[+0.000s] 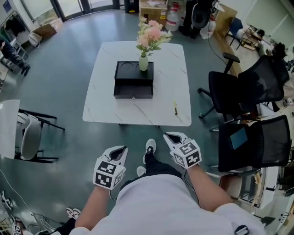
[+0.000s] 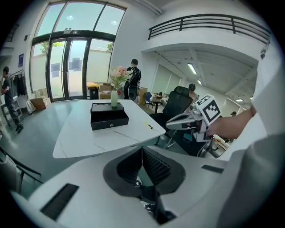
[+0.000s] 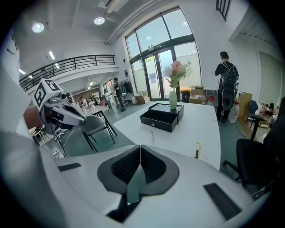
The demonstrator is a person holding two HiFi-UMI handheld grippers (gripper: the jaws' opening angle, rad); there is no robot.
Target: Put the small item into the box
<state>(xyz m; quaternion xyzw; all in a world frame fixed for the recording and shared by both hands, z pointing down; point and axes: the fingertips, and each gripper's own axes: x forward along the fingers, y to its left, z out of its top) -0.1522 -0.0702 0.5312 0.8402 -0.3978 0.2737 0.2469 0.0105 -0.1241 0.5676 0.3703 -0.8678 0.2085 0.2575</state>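
Observation:
A black box (image 1: 133, 85) with a front drawer sits on the white table (image 1: 105, 105), and a vase of pink flowers (image 1: 144, 63) stands on top of it. The small item, a thin yellow stick (image 1: 175, 108), lies near the table's right front corner. It also shows in the right gripper view as the yellow stick (image 3: 196, 150), right of the box (image 3: 162, 118). Both grippers hover in the air short of the table, over the person's legs. My left gripper (image 1: 120, 150) is shut and empty, as is my right gripper (image 1: 171, 136).
Black office chairs (image 1: 243, 89) stand to the table's right, and a white chair (image 1: 30, 135) stands at the left. A person with a backpack (image 3: 227, 84) stands beyond the table. Cardboard boxes (image 1: 154, 9) are stacked at the far side.

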